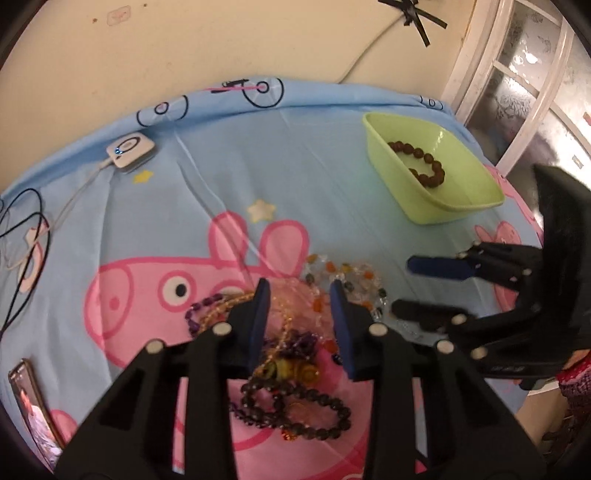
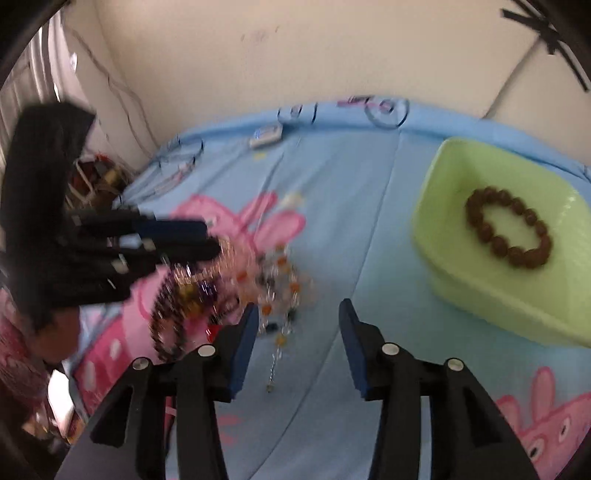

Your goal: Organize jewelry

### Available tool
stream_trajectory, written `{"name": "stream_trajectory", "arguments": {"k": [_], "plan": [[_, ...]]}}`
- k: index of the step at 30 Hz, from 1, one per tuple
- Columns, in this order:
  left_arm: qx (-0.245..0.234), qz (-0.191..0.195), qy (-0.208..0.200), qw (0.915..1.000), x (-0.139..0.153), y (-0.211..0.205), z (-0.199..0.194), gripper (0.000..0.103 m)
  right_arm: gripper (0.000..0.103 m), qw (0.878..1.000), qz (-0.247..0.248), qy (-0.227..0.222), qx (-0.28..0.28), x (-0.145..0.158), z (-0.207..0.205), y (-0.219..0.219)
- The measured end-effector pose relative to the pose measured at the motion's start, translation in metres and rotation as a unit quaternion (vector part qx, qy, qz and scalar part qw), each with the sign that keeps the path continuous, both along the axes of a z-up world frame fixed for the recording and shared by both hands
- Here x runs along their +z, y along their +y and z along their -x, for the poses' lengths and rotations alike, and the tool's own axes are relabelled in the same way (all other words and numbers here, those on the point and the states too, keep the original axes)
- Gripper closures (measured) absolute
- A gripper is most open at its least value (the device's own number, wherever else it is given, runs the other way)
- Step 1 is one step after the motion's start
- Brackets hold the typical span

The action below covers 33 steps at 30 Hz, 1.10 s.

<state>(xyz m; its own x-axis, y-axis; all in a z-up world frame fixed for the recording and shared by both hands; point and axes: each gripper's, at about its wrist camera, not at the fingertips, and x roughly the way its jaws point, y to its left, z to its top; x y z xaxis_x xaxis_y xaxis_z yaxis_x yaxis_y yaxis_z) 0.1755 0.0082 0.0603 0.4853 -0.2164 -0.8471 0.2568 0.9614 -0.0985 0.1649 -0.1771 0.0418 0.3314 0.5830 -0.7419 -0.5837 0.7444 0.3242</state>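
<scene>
Jewelry point(image 1: 291, 350) lay heaped on the bed I was working over, a sky-blue sheet point(image 1: 229, 177) printed with a pink cartoon pig, stars and bicycles. A cream wall point(image 1: 221, 40) rose behind it, crossed by strips of black tape point(image 1: 413, 11), with a white-framed window point(image 1: 517, 74) to the right. A small white device point(image 1: 130, 152) with its cable sat near the far left edge, and a phone point(image 1: 31, 413) lay at the near left.

The pile looked tangled: black beads, purple beads, a gold chain, amber pieces and a strand of clear and orange stones. Apart from it, a brown bead bracelet point(image 2: 508, 230) lay alone in the pale green tray point(image 2: 436, 221) at the far right.

My left gripper point(image 1: 300, 291) hung directly over the heap, its blue-padded fingers point(image 1: 260, 317) parted with beads showing in the gap; I saw nothing clamped. My right gripper point(image 2: 298, 314) stood just to the right of the pile, jaws apart and empty, only bare sheet and a trailing end of the clear strand beneath them. The tray was well apart from both, beyond the right gripper.
</scene>
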Motion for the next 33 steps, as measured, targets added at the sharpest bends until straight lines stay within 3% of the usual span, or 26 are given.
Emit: {"name": "stream_trajectory", "arguments": {"k": [3,5,8,10,13,14,18,23,24,25,26,28,33], "plan": [[0.008,0.011,-0.007,0.9999,0.003,0.010,0.008,0.071,0.083,1.000,0.016,-0.014,0.015,-0.002,-0.006,0.012],[0.013,0.009,-0.008,0.9998,0.002,0.015,0.013,0.071,0.103,0.999,0.024,-0.013,0.032,-0.006,-0.013,0.020],[0.005,-0.025,-0.022,0.9994,0.002,0.013,0.021,0.071,0.103,0.999,0.030,-0.007,0.037,-0.006,-0.024,0.022],[-0.007,-0.042,-0.037,0.9984,0.005,0.008,0.027,0.063,0.103,1.000,0.004,-0.013,0.027,0.011,-0.024,0.013],[-0.033,-0.029,-0.053,0.9976,0.011,-0.006,0.031,0.042,0.103,0.999,-0.022,-0.029,0.016,0.037,-0.019,-0.002],[-0.042,-0.024,-0.059,0.9971,0.013,-0.011,0.032,0.039,0.103,0.999,-0.027,-0.041,0.013,0.049,-0.016,-0.006],[-0.080,-0.016,-0.080,0.9934,0.017,-0.043,0.032,0.037,0.103,0.996,-0.041,-0.075,0.000,0.089,-0.008,-0.019],[-0.079,-0.037,-0.098,0.9914,0.015,-0.071,0.010,0.038,0.103,0.991,-0.066,-0.118,-0.017,0.138,0.003,-0.037],[-0.080,-0.035,-0.097,0.9915,0.015,-0.076,0.004,0.052,0.103,0.989,-0.070,-0.127,-0.021,0.147,0.006,-0.040],[-0.086,-0.033,-0.085,0.9920,0.015,-0.083,-0.004,0.083,0.103,0.988,-0.072,-0.137,-0.025,0.156,0.008,-0.043],[-0.091,-0.033,-0.072,0.9927,0.016,-0.087,-0.011,0.098,0.103,0.985,-0.075,-0.151,-0.032,0.167,0.007,-0.049],[-0.085,-0.014,-0.073,0.9936,0.035,-0.089,-0.022,0.103,0.103,0.981,-0.081,-0.171,-0.047,0.183,0.009,-0.059],[-0.086,0.005,-0.141,0.9862,0.120,-0.097,-0.034,0.103,0.103,0.968,-0.105,-0.209,-0.086,0.227,0.004,-0.095]]}}
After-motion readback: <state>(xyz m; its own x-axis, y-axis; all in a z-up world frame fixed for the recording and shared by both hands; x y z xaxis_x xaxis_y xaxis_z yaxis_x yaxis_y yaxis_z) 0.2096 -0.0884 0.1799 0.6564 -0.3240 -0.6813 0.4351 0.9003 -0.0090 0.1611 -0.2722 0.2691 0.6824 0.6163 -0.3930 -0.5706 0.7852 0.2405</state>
